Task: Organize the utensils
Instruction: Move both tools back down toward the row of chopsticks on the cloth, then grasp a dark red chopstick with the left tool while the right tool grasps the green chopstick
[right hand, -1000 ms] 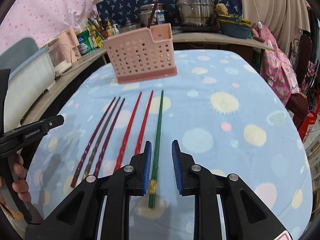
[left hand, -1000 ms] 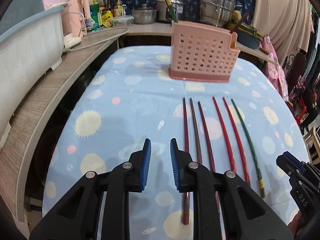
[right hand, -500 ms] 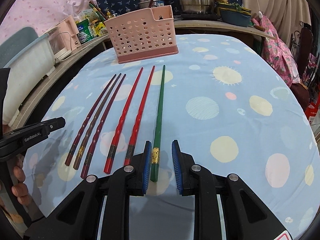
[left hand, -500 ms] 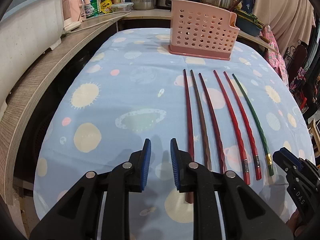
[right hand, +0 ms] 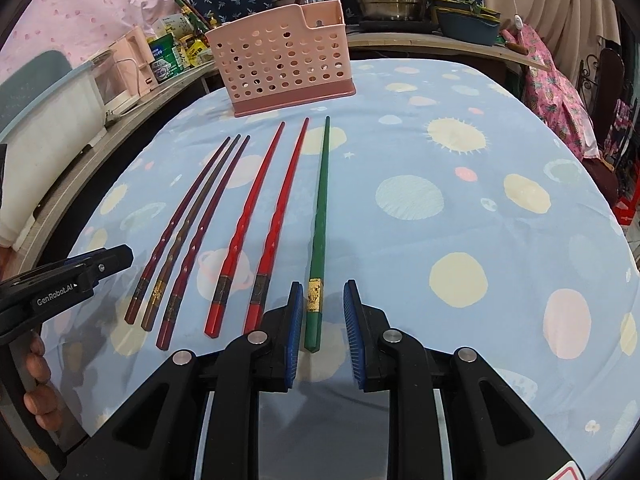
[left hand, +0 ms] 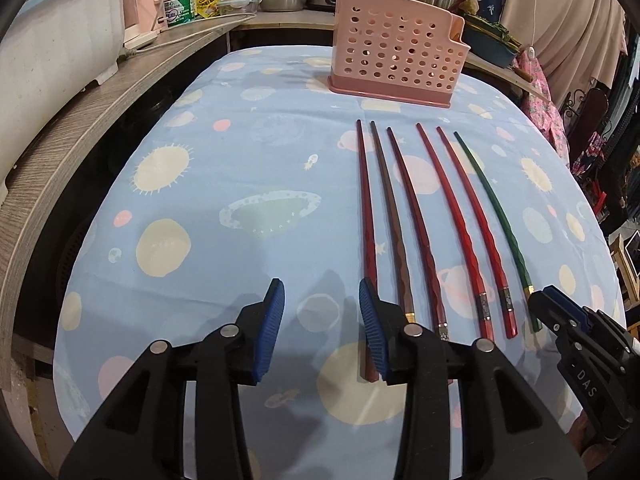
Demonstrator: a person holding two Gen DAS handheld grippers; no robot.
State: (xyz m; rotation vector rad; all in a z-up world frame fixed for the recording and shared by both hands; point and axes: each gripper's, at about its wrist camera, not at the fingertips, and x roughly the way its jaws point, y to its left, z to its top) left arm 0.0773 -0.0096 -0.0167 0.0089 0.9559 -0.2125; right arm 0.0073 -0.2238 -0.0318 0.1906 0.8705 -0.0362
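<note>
Pink perforated plastic forms the utensil holder (right hand: 282,64), which stands upright at the far end of the table (right hand: 460,160); its open top is where the utensils belong. 6 chopsticks lie side by side in front of it, thick ends toward me for easy pickup. My right gripper (right hand: 320,328) straddles the green chopstick (right hand: 320,216) near its gold band, jaws apart, pads not touching it. My left gripper (left hand: 320,324) has just been widening its jaws; nothing lies between them, and the leftmost dark red chopstick (left hand: 366,216) runs just beside the right pad.
</note>
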